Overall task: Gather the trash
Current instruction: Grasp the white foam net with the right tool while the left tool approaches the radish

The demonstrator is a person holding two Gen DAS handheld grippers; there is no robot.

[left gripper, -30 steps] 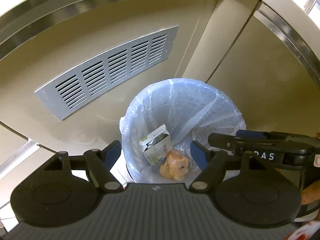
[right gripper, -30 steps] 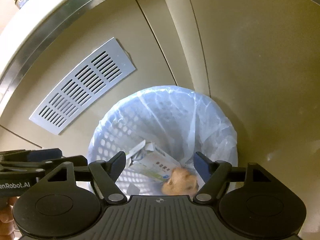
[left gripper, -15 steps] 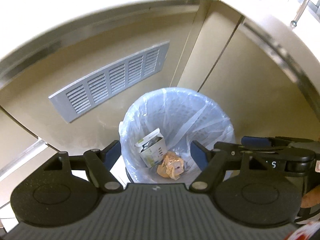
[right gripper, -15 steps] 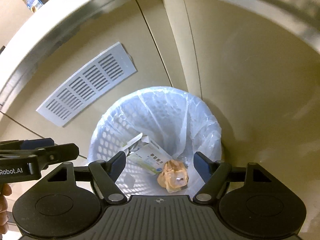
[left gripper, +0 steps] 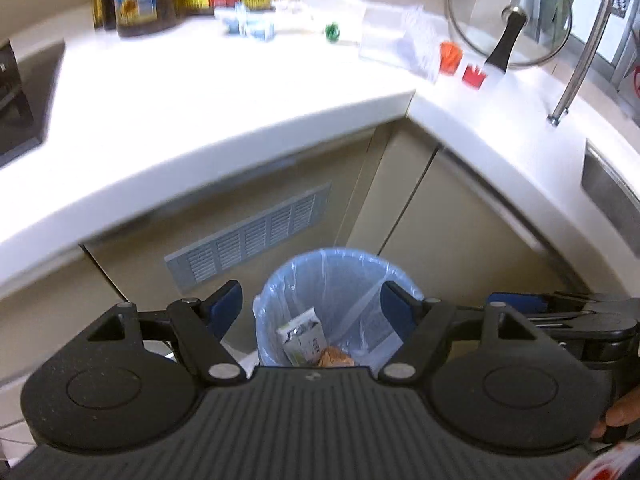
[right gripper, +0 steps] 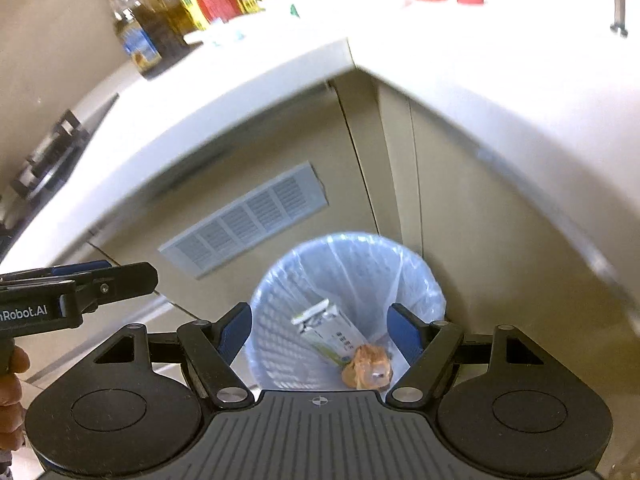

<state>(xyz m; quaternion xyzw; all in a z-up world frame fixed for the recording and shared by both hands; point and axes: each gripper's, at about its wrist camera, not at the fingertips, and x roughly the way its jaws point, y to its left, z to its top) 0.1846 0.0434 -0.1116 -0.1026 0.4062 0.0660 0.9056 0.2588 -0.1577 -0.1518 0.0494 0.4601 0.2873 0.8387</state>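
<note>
Hiding the bin (left gripper: 280, 292) floor (partly): left gripper (left gripper: 310, 306) body.

A round bin (right gripper: 424, 288) lined with a pale blue bag (right gripper: 360, 264) stands on the floor in the cabinet corner, holding a tilted white carton (right gripper: 332, 334) touching a crumpled orange wrapper (right gripper: 366, 368).
</note>
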